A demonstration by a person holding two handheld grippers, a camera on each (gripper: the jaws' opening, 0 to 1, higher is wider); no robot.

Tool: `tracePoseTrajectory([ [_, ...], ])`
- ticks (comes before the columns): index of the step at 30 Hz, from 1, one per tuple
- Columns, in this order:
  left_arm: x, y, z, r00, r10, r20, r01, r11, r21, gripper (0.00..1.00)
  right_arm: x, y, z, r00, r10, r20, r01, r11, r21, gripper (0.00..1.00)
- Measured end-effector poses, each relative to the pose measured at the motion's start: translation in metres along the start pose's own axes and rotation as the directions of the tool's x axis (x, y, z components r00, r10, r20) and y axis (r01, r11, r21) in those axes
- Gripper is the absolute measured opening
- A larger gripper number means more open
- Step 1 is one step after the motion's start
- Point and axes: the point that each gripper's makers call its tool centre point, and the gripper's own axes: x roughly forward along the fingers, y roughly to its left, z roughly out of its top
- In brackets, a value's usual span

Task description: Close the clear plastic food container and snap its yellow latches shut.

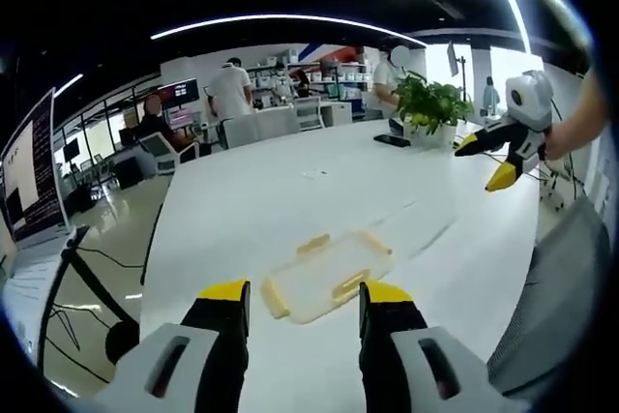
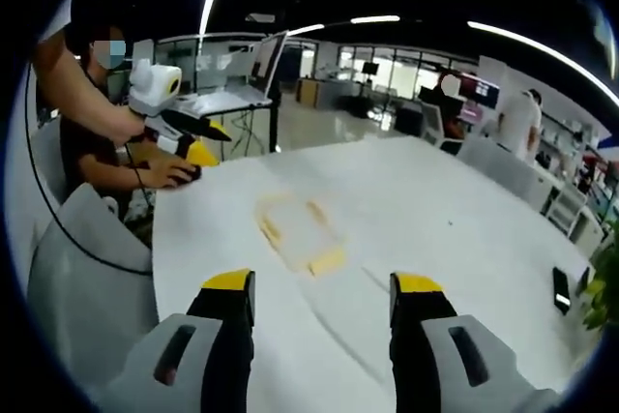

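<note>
— Where is the container (image 1: pixel 327 276) sitting?

— It is lying flat on the white table (image 1: pixel 251 210), well in from the near edge, looking low and shallow from here. Its yellow latches (image 1: pixel 350 284) are showing along the sides. Neither tool is touching it.

— And the tools?

— The left gripper (image 1: pixel 305 299) is hovering short of it, jaws apart and empty. The right gripper (image 2: pixel 322 289) is hanging above the table, jaws also apart, nothing between them.

— How should they go about it?

— I'd say steady one side with one tool and press each latch down squarely with the other, so the box isn't sliding.

— Room enough?

— Plenty; the plant (image 1: pixel 431 103) and phone (image 1: pixel 392 140) are sitting far off.
</note>
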Motion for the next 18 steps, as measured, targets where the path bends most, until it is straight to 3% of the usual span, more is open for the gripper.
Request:
tracePoseTrajectory([
  [18, 0.029, 0.018, 0.002, 0.995, -0.082, -0.049, 0.086, 0.993, 0.082, 0.4, 0.038, 0.001, 0.015, 0.997, 0.081, -0.016, -0.082, 0.994, -0.074, 0.54],
])
